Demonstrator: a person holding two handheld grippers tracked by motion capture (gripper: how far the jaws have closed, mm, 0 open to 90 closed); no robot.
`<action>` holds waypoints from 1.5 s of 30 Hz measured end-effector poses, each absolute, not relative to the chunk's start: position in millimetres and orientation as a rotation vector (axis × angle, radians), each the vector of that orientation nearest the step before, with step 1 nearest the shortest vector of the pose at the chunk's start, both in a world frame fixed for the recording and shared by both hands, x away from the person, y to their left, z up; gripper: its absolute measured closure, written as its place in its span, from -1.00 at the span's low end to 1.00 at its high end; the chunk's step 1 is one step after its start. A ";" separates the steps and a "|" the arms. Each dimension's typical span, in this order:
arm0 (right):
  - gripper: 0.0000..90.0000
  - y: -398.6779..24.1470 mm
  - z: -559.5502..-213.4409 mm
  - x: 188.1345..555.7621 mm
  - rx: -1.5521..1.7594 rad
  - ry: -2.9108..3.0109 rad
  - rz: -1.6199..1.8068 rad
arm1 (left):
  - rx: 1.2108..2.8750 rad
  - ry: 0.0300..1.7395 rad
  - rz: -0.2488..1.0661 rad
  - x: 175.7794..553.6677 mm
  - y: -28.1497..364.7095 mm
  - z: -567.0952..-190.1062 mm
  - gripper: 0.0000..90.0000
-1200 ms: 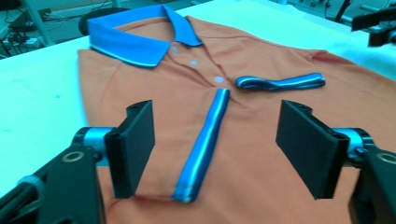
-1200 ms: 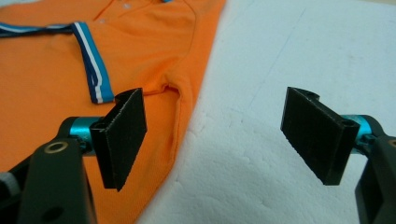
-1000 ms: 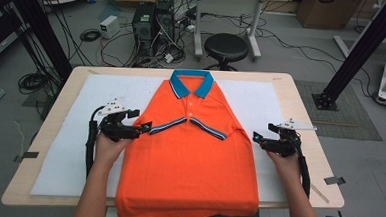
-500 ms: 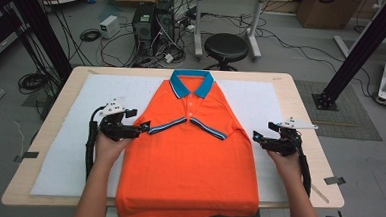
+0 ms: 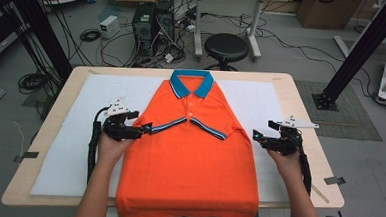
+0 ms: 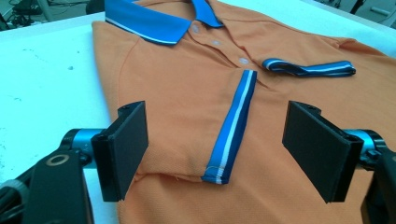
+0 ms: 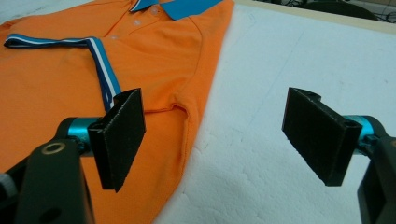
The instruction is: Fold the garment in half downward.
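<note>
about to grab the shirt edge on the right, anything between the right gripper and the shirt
Nothing visible. The right gripper is open beside the orange polo shirt, with bare white mat between its fingers and the shirt's edge.

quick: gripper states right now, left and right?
Left gripper: open, jaws straddling the folded sleeve cuff of the orange polo shirt, holding nothing.
Right gripper: open, empty, at the shirt's edge.
</note>
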State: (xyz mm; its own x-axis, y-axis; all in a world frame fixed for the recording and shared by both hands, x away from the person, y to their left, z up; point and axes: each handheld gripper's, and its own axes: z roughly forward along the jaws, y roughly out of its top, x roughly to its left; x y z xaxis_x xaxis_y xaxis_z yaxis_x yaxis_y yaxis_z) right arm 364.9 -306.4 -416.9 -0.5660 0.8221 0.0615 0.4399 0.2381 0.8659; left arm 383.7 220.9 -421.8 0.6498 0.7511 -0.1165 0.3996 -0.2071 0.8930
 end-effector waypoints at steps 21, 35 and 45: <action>-0.52 -285.5 -398.7 410.7 1.174 2.175 1.201 | 1.868 0.989 0.435 427.1 211.3 -411.6 -0.50; -0.52 -274.9 -398.7 435.6 1.204 2.208 1.176 | 1.945 1.059 0.467 457.3 210.7 -419.4 -0.50; -0.52 -260.5 -391.3 456.5 1.218 2.244 1.150 | 1.947 1.125 0.420 473.9 218.4 -425.8 -0.50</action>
